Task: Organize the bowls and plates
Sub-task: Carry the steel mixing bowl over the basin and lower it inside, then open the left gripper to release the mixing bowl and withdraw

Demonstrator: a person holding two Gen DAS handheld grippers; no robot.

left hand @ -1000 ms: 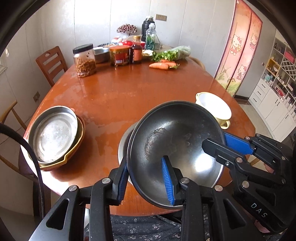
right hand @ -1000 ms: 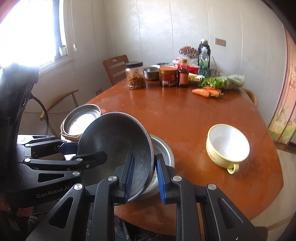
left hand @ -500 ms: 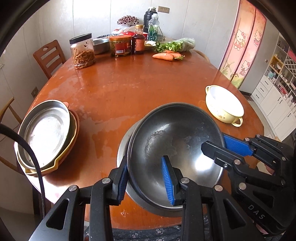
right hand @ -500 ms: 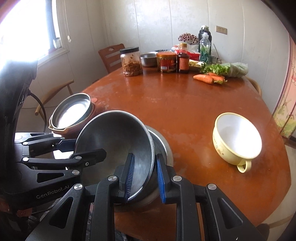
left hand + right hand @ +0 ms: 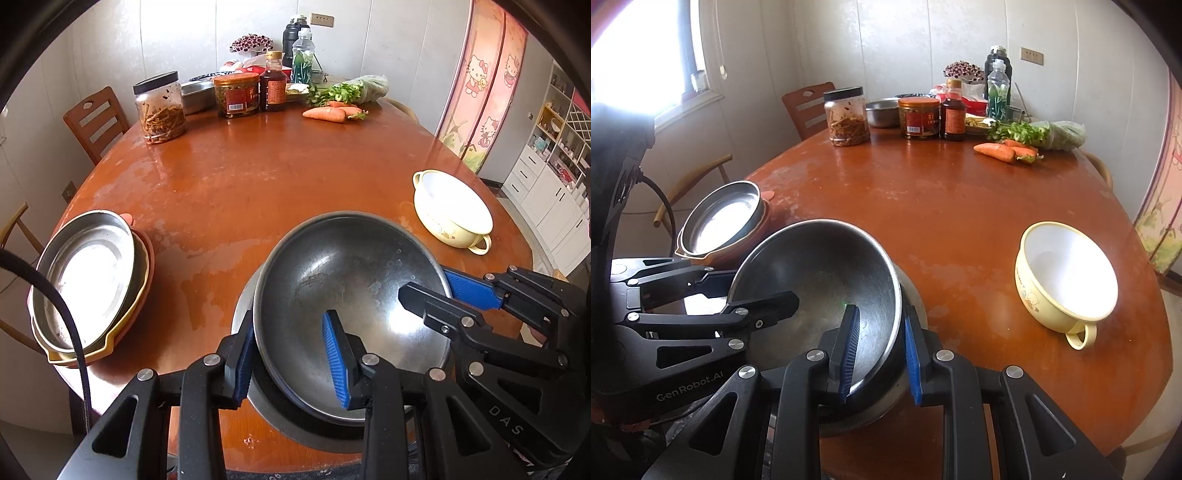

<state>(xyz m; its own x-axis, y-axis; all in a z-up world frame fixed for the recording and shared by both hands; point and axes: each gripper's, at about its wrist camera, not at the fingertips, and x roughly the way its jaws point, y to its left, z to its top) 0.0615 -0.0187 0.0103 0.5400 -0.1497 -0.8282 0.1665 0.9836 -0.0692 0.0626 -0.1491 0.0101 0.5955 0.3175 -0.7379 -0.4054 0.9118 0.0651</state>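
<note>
Gripping steel bowl [image 5: 351,295] rim, we see left gripper [image 5: 291,360] clamped near side | right gripper [image 5: 879,349] clamped on its right rim | bowl sits tilted in a second steel bowl [image 5: 916,299] at table [image 5: 240,177] front edge | stacked pans [image 5: 88,273] left | cream cup [image 5: 1067,273] right, apart.

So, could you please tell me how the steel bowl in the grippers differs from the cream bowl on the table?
The steel bowl is grey metal, wider and has no handles; the cream bowl is pale, white inside, and has small handles. The steel bowl is gripped at its rim by both grippers over another steel dish; the cream bowl stands alone, untouched. Both are empty and upright.
</note>
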